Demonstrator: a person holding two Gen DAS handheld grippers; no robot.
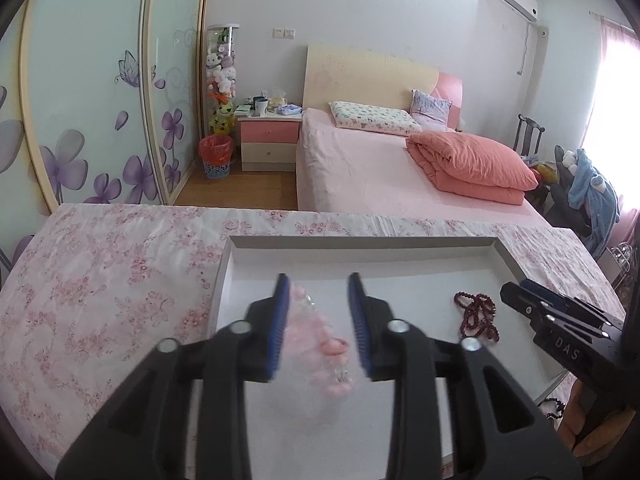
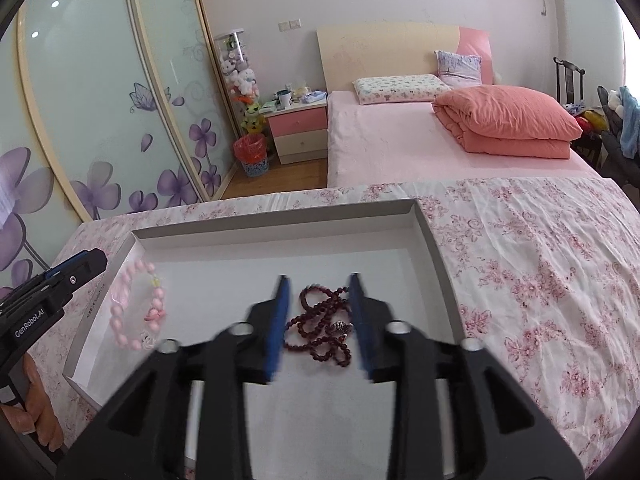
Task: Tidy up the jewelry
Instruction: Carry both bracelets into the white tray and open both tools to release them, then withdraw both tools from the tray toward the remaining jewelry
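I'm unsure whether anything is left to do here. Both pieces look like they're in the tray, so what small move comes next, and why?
Probably back both grippers up out of the tray. The pink bracelet and dark red beads lie on its floor, and the left gripper and right gripper are open, gripping nothing. Another dark strand beside the tray may be next.

My left gripper (image 1: 318, 322) fills the lower centre of its own view, jaws parted with a clear gap between the blue pads (image 1: 280, 320). My right gripper (image 2: 320, 320) sits likewise in the lower centre of its view, jaws parted. At the lower left of the right view, a bare hand (image 2: 38, 408) holds the left unit's handle.
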